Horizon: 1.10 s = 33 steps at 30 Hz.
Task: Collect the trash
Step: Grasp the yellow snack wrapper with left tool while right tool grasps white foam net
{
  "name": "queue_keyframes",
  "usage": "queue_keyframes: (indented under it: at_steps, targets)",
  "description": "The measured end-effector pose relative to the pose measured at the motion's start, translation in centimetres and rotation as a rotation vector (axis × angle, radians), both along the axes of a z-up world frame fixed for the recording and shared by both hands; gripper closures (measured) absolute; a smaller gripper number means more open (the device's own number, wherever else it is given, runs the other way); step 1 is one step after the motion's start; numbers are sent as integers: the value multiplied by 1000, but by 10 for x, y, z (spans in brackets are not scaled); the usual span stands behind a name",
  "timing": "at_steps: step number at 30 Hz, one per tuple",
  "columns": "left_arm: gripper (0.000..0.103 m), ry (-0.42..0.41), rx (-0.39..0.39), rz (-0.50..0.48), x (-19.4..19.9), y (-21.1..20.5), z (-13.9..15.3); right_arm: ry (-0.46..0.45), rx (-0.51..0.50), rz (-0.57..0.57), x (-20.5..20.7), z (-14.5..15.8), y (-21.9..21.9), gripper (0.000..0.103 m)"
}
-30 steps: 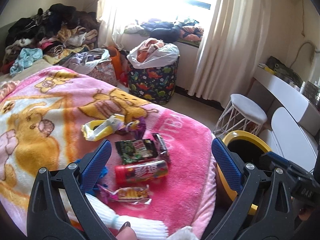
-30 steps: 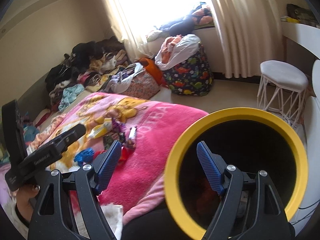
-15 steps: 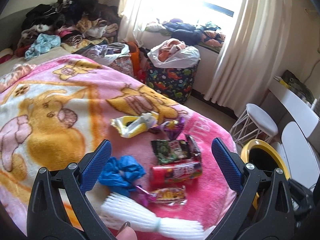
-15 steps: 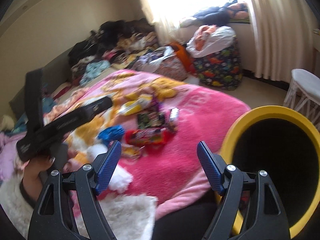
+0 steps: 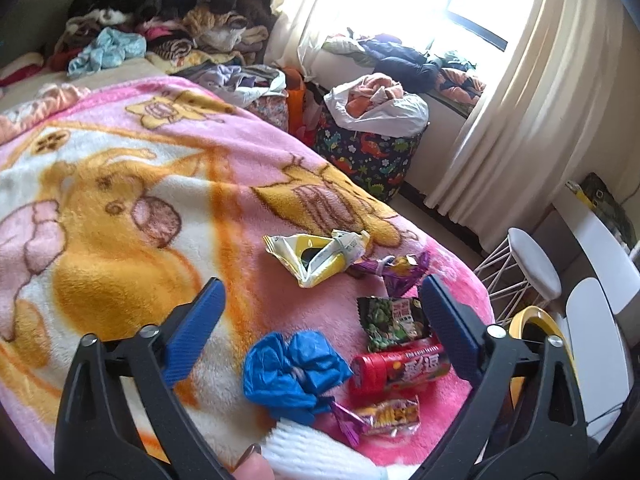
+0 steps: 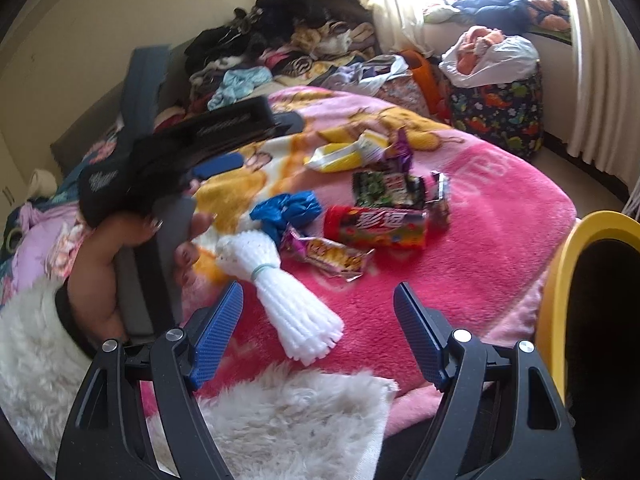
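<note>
Messy bedroom, pink cartoon blanket [image 5: 120, 184] on the bed, clothes heaped at the back, bright window. Trash sits in a cluster near the blanket's pink corner: yellow-white wrapper [image 5: 316, 256], purple wrapper [image 5: 400, 272], green snack packet [image 5: 394, 322], red candy tube [image 5: 400, 372], crumpled blue plastic bag [image 5: 290, 372], small purple-yellow candy wrapper [image 5: 380, 418], white foam net sleeve [image 6: 292, 304] bound with a band. Yellow-rimmed bin [image 6: 560, 280] stands just beside the bed corner (dark inside, contents not readable).

Left gripper [image 5: 320, 316] hangs over the cluster, jaws wide and just narrowing slightly, blue bag and red tube in the gap but pads touching nothing. Right gripper [image 6: 318, 328] is open about mid-wide, empty, foam sleeve lying between the jaws without contact. The left gripper also shows in the right view, held in a hand [image 6: 120, 256].

Handling guess: all light. Wrappers are thin, crinkly, likely slippery, so pinch a bunched edge. Blue bag is soft, grab mid-crumple. Tube is stiff and round, take it across the body. Foam sleeve squashes, grip near the band.
</note>
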State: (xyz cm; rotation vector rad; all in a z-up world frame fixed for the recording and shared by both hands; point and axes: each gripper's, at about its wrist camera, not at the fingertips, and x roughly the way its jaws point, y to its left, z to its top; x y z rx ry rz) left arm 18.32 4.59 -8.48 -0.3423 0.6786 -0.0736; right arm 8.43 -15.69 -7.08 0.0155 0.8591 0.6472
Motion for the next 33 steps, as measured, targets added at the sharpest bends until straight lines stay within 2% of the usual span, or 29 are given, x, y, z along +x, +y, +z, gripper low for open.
queue_keyframes:
  at_steps: [4, 7, 10, 13, 15, 18, 21, 26, 29, 31, 33]
  targets:
    - [31, 30, -30, -9, 17, 5, -7, 15, -45, 34, 3, -9, 13, 28]
    - [36, 56, -47, -16, 27, 8, -13, 32, -67, 60, 8, -15, 23, 31]
    - [36, 93, -71, -14, 39, 12, -19, 49, -91, 85, 13, -21, 32, 34]
    - [41, 126, -104, -14, 49, 17, -26, 89, -126, 114, 18, -30, 43, 40]
    - [41, 154, -125, -5, 55, 20, -31, 117, -148, 130, 19, -38, 48, 56]
    - [45, 189, -166, 2, 62, 24, -40, 139, -171, 131, 21, -44, 51, 68]
    - [51, 217, -218, 8, 67, 27, -48, 147, -153, 124, 22, -45, 49, 75]
    - [60, 243, -268, 11, 74, 27, -55, 150, -139, 119, 20, -45, 46, 79]
    - [78, 255, -298, 11, 77, 26, -56, 148, -131, 118, 18, -43, 45, 81]
    - [84, 259, -295, 10, 77, 24, -55, 149, -126, 117, 17, -44, 44, 81]
    - [86, 249, -270, 6, 74, 21, -51, 149, -120, 117, 19, -44, 42, 82]
